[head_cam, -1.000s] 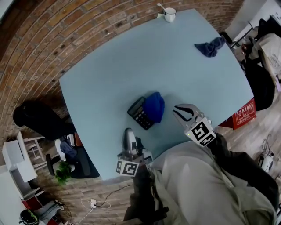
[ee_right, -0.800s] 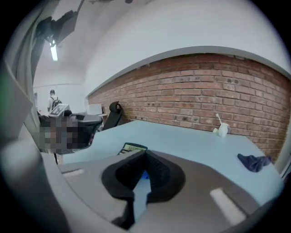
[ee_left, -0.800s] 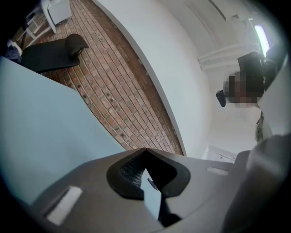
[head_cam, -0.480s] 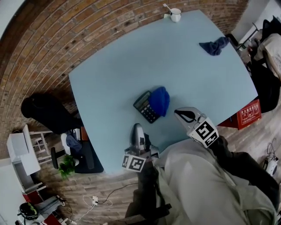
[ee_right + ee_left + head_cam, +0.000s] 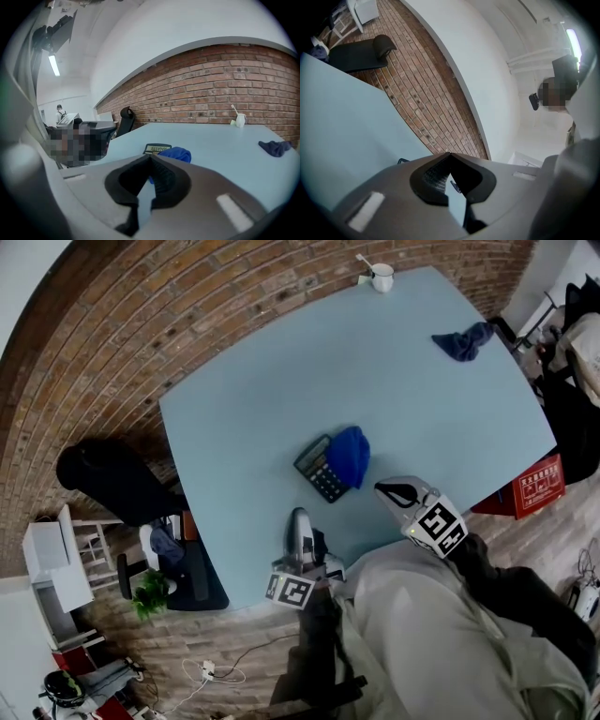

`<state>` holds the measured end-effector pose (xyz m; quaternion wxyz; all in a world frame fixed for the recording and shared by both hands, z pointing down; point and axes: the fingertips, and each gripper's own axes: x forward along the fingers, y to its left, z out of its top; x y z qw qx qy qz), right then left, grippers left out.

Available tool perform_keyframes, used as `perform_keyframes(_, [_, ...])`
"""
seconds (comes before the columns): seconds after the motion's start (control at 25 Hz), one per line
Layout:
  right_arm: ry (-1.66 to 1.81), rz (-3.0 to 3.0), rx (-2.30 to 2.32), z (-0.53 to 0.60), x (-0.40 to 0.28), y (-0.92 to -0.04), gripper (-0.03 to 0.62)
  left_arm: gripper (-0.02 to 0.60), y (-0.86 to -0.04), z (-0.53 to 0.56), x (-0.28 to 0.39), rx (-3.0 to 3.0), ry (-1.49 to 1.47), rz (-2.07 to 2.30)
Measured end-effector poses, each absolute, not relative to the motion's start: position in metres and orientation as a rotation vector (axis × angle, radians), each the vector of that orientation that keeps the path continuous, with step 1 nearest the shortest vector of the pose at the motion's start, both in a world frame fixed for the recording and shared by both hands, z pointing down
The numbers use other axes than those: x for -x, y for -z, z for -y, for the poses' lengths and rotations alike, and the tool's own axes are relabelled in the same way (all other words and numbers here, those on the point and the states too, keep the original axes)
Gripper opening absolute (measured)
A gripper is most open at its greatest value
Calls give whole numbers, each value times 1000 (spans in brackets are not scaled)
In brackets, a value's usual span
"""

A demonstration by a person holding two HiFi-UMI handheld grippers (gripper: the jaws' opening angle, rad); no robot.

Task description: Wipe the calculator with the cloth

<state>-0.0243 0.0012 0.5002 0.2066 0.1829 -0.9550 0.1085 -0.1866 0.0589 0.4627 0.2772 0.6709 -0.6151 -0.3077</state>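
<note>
A pale blue table fills the middle of the scene, with a brick wall behind it. At its far edge stands a white mug with a spoon in it. A crumpled dark blue rag lies near the far right corner, well apart from the mug. Left of the table sits a black chair. A potted plant is on the floor at the near left, and a red box sits by the table's right side.
</note>
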Motion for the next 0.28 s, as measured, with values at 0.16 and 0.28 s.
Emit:
perform_keyframes(0.16, [-324, 2651, -548, -2, 14, -500, 2, 0, -466, -53, 175, -1816, 809, 1601])
perform_keyframes(0.28, [-328, 2653, -574, -3, 12, -499, 2, 0, -465, -50, 172, -1828, 798, 1572])
